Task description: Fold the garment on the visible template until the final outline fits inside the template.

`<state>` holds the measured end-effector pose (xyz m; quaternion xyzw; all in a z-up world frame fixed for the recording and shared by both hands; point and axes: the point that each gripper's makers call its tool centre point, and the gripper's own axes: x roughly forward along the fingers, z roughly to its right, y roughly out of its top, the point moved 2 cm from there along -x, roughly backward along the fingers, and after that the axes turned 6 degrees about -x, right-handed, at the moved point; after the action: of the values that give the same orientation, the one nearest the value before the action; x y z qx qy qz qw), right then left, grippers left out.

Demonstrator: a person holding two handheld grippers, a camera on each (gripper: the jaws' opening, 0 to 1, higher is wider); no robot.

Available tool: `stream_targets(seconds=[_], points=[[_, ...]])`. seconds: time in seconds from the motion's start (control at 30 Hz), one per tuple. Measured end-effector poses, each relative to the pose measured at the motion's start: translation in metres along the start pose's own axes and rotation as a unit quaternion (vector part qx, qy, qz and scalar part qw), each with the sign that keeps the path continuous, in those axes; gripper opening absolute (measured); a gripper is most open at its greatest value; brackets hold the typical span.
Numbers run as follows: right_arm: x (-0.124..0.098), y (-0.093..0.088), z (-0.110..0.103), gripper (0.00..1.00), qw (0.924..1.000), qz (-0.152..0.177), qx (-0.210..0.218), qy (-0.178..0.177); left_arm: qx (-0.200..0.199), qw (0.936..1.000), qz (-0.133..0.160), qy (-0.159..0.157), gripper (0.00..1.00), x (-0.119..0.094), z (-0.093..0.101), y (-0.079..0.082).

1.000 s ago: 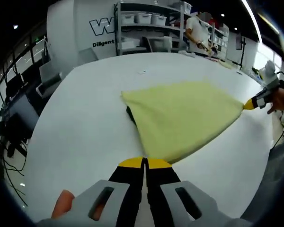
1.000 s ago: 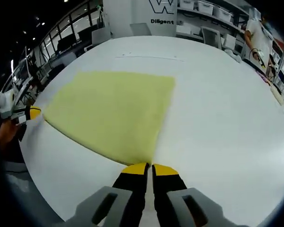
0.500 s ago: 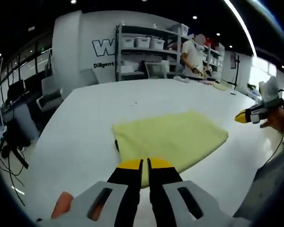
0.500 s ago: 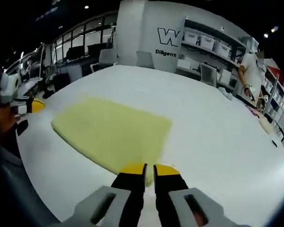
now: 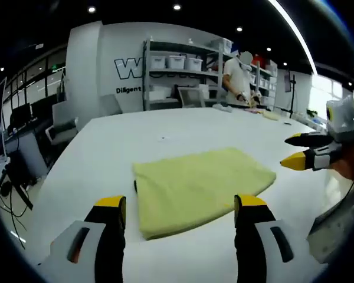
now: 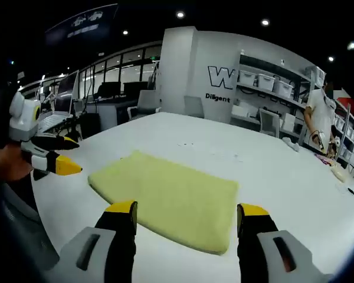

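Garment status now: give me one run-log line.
garment: folded, flat on table | left gripper: open | right gripper: open

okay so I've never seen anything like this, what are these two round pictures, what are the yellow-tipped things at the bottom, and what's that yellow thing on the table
A person holds a hand-held gripper in each hand, and each carries a fisheye camera looking along its own two yellow-tipped jaws. The left gripper view shows the left gripper at the bottom, jaws wide apart, with the right gripper coming in from the right. The right gripper view shows the same scene from the other hand. On the white table lies a folded pale yellow garment, flat. Both grippers are open and hold nothing. Behind stand shelves and another person.
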<state>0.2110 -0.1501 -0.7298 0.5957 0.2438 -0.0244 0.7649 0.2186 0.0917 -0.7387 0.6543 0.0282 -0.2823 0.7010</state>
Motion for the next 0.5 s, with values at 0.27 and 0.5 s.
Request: stream_targets(seconds=[0.27, 0.5], points=[[0.000, 0.005, -0.009, 0.79, 0.9999, 0.012, 0.012, 0.002, -0.010, 0.9998, 0.014, -0.005, 0.96, -0.002, 0.010, 0.001], [-0.001, 0.009, -0.013, 0.78, 0.9997, 0.022, 0.013, -0.002, -0.001, 0.9996, 0.027, -0.010, 0.98, -0.003, 0.017, 0.003]])
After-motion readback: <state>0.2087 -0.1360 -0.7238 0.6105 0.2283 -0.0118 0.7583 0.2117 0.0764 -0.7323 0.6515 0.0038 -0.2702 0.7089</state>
